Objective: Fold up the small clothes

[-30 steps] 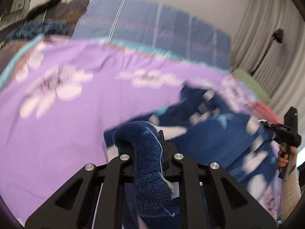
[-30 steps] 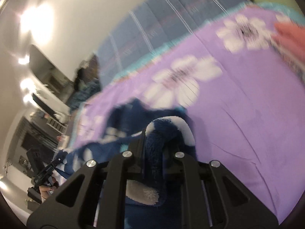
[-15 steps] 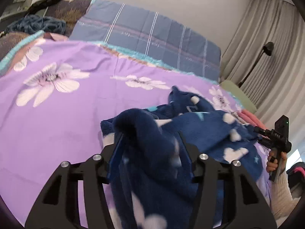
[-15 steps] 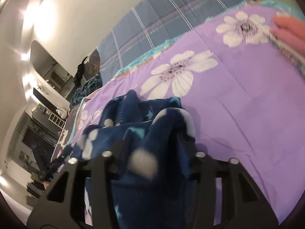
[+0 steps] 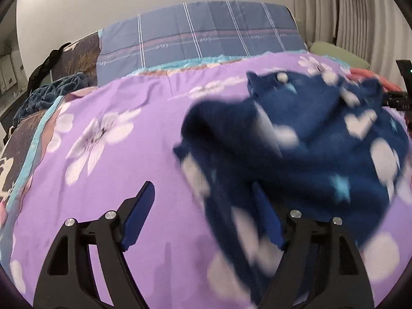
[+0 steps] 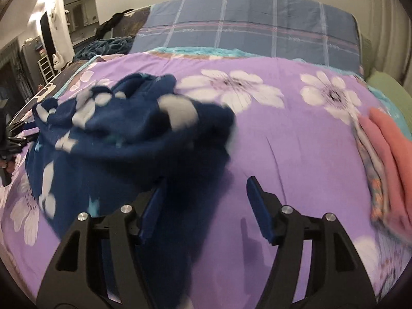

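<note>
Fleece in navy, dotted with white and pale-blue shapes, makes up the one small garment (image 5: 322, 154) on a purple flowered bedspread (image 5: 116, 154). Two handheld grippers work over it. One stack of folded pink and patterned clothes (image 6: 381, 164) lies off to the right of the right gripper, near the bed's edge. One blue plaid pillow (image 5: 206, 33) runs along the wall beyond both tools, with a rumpled dark-blue blanket (image 5: 51, 90) far off to the left.

The left gripper (image 5: 206, 211) has its jaws spread wide and opening further. A blurred fold of the garment hangs between them, draped against the right-hand finger (image 5: 267, 219), while the left-hand finger (image 5: 139, 213) stands bare over the bedspread, clear of the cloth. The bulk of the garment spreads ahead and to the right of this tool.

The right gripper (image 6: 206, 206) is likewise spread and opening. A dark, motion-blurred part of the garment sits between its jaws, against the left-hand finger (image 6: 154, 211); the right-hand finger (image 6: 260, 211) is apart from the fabric, over bare bedspread. From here the garment lies ahead and to the left. Neither tool pinches the cloth.
</note>
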Motion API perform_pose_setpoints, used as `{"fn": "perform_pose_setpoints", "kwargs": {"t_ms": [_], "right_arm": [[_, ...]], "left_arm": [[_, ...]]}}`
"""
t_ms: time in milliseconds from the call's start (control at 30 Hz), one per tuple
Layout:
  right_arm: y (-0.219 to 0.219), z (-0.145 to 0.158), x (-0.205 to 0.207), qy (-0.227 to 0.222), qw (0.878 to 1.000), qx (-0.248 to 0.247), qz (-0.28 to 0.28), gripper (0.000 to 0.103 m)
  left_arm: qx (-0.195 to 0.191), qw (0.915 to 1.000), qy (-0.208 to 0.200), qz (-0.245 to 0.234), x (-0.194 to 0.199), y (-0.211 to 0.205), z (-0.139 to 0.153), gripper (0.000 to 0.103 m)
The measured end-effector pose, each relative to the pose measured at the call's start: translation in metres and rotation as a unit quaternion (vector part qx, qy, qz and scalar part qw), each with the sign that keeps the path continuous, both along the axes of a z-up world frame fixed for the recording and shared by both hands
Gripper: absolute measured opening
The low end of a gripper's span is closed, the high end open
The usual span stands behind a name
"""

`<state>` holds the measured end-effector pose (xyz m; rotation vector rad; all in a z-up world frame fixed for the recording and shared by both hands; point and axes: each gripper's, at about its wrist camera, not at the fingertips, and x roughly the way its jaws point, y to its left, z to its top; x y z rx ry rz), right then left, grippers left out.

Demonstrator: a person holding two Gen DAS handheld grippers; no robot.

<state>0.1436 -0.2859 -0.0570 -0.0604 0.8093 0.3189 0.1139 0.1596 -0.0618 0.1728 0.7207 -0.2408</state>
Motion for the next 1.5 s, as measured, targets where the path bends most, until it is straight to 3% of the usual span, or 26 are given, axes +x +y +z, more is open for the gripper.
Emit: {"fn": "perform_pose_setpoints", "kwargs": {"t_ms": [133, 233, 333, 467, 633, 667, 700, 733, 767, 833, 967, 1067, 1133, 1167, 1233, 1267, 1400, 1500], "right_arm": [[0.001, 0.006, 0.046, -0.002, 0.999, 0.043, -0.011, 0.065], [-0.004, 0.003, 0.075, 0.021, 0.996, 0.086, -0.009, 0.064], [-0.012, -0.007, 0.092, 0.050, 0.991, 0.122, -0.016, 0.053], [-0.023, -0.013, 0.099, 0.067, 0.983, 0.173, -0.019, 0.053], [-0.026, -0.016, 0.113, 0.084, 0.974, 0.209, -0.013, 0.053], [-0.026, -0.017, 0.118, 0.088, 0.971, 0.221, -0.019, 0.053], [-0.026, -0.017, 0.120, 0.087, 0.970, 0.227, -0.025, 0.048], [-0.025, -0.017, 0.121, 0.084, 0.969, 0.229, -0.032, 0.026], [-0.024, -0.015, 0.120, 0.079, 0.970, 0.226, -0.037, 0.016], [-0.021, -0.004, 0.112, 0.053, 0.974, 0.218, -0.039, 0.012], [-0.016, 0.032, 0.090, -0.001, 0.971, 0.239, 0.000, 0.012], [-0.011, 0.046, 0.098, -0.009, 0.969, 0.247, 0.011, 0.012], [0.000, 0.030, 0.120, 0.018, 0.979, 0.201, -0.011, 0.018], [0.004, 0.017, 0.130, 0.041, 0.983, 0.175, -0.025, 0.021], [0.009, -0.014, 0.141, 0.089, 0.985, 0.124, -0.075, 0.030], [0.005, -0.022, 0.137, 0.096, 0.983, 0.128, -0.086, 0.030], [-0.023, -0.006, 0.098, 0.064, 0.981, 0.156, -0.096, 0.042], [-0.039, 0.010, 0.057, 0.051, 0.983, 0.151, -0.092, 0.043]], "left_arm": [[-0.039, 0.9989, -0.016, -0.021, 0.044, -0.004, 0.010, 0.078], [-0.093, 0.9956, 0.010, -0.010, 0.077, 0.007, 0.005, 0.078], [-0.169, 0.9841, 0.049, 0.019, 0.101, 0.027, -0.007, 0.077], [-0.251, 0.9639, 0.080, 0.041, 0.117, 0.044, -0.021, 0.074], [-0.285, 0.9530, 0.097, 0.033, 0.131, 0.036, -0.024, 0.064], [-0.289, 0.9518, 0.099, 0.029, 0.134, 0.032, -0.023, 0.054], [-0.289, 0.9518, 0.101, 0.023, 0.135, 0.027, -0.022, 0.034], [-0.282, 0.9540, 0.099, 0.019, 0.135, 0.023, -0.019, 0.020], [-0.269, 0.9588, 0.091, 0.014, 0.131, 0.018, -0.013, 0.010], [-0.248, 0.9668, 0.061, 0.009, 0.120, 0.016, 0.001, 0.010], [-0.239, 0.9710, 0.002, -0.001, 0.081, 0.028, 0.046, 0.009], [-0.218, 0.9759, -0.009, 0.005, 0.072, 0.033, 0.055, 0.012], [-0.195, 0.9800, 0.020, 0.033, 0.086, 0.031, 0.039, 0.031], [-0.181, 0.9814, 0.034, 0.055, 0.092, 0.031, 0.028, 0.046], [-0.174, 0.9799, 0.060, 0.077, 0.096, 0.034, 0.009, 0.047], [-0.180, 0.9780, 0.070, 0.080, 0.095, 0.037, 0.004, 0.048], [-0.218, 0.9705, 0.069, 0.077, 0.061, 0.051, -0.001, 0.056], [-0.252, 0.9629, 0.077, 0.056, 0.020, 0.053, -0.002, 0.056]]}}
